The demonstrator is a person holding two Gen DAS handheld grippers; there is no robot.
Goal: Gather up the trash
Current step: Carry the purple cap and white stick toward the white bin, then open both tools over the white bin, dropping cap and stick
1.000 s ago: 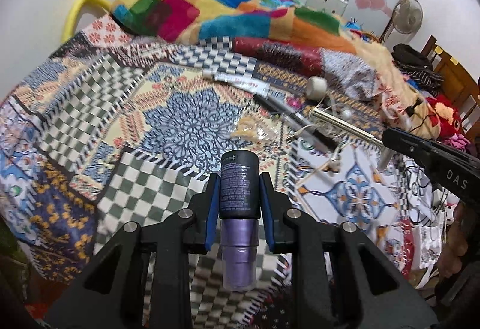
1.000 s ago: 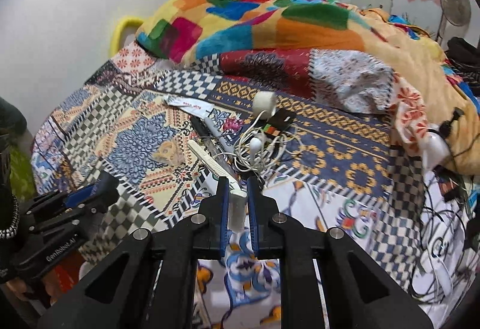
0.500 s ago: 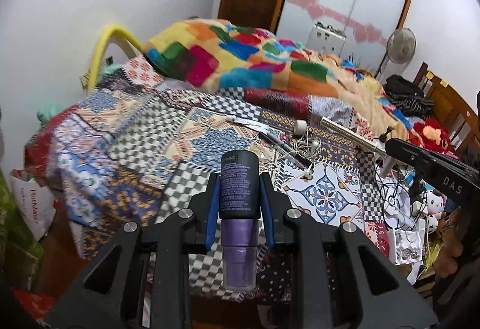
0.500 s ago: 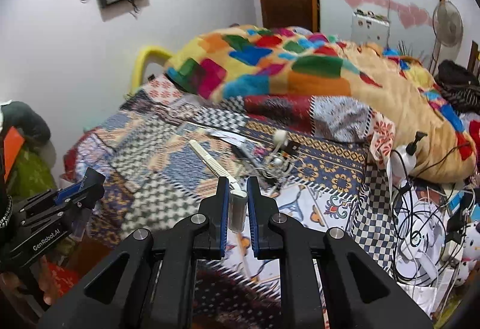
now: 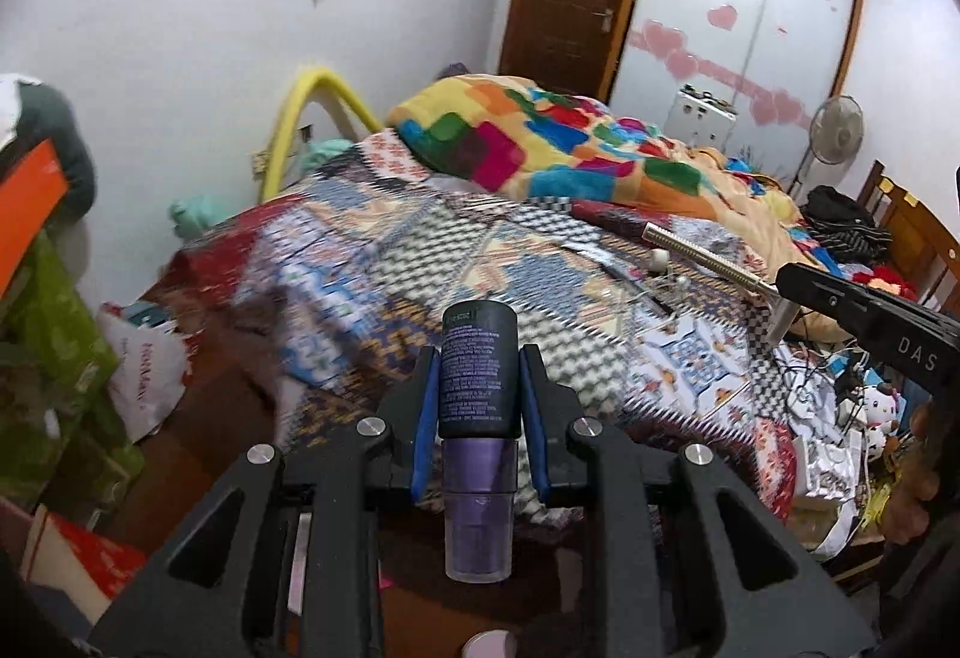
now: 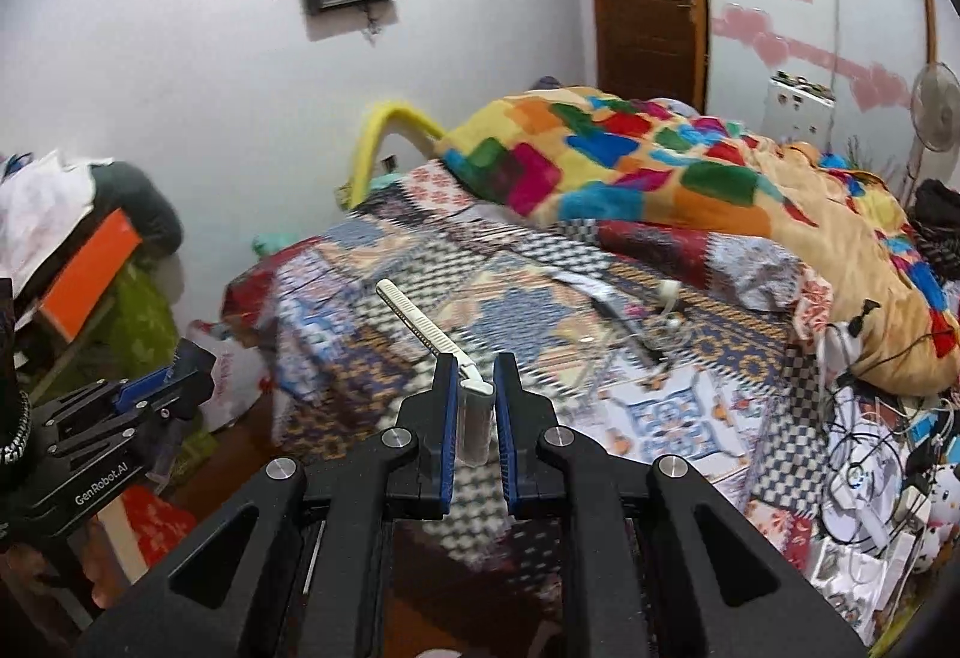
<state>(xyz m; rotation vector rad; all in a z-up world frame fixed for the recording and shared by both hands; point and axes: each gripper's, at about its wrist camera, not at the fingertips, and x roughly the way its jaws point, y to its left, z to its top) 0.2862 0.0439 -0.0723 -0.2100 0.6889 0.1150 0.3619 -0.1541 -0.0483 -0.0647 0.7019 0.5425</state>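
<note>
My left gripper (image 5: 479, 358) is shut on a dark bottle (image 5: 478, 388) with a purple lower part, held upright between the blue pads. My right gripper (image 6: 475, 367) is shut on the grey handle of a long white comb-like tool (image 6: 420, 325), which sticks out up and to the left. Both are held in the air off the near edge of the bed (image 5: 420, 286). In the left wrist view the right gripper (image 5: 798, 286) and its tool (image 5: 696, 253) show at the right. The right wrist view catches the left gripper (image 6: 186, 370) at the left edge.
A colourful blanket (image 6: 630, 159) is heaped at the bed's far side. Earphones, a pen and small bits (image 6: 648, 322) lie on the patterned cover. A white plastic bag (image 5: 144, 364) and green boxes (image 5: 48, 334) stand on the floor at left. Cables and clutter (image 6: 870, 466) crowd the right.
Both grippers have drawn back and up from the bed, keeping hold of the bottle and the comb-like tool. The bed now looks farther off and the floor has come into view.
</note>
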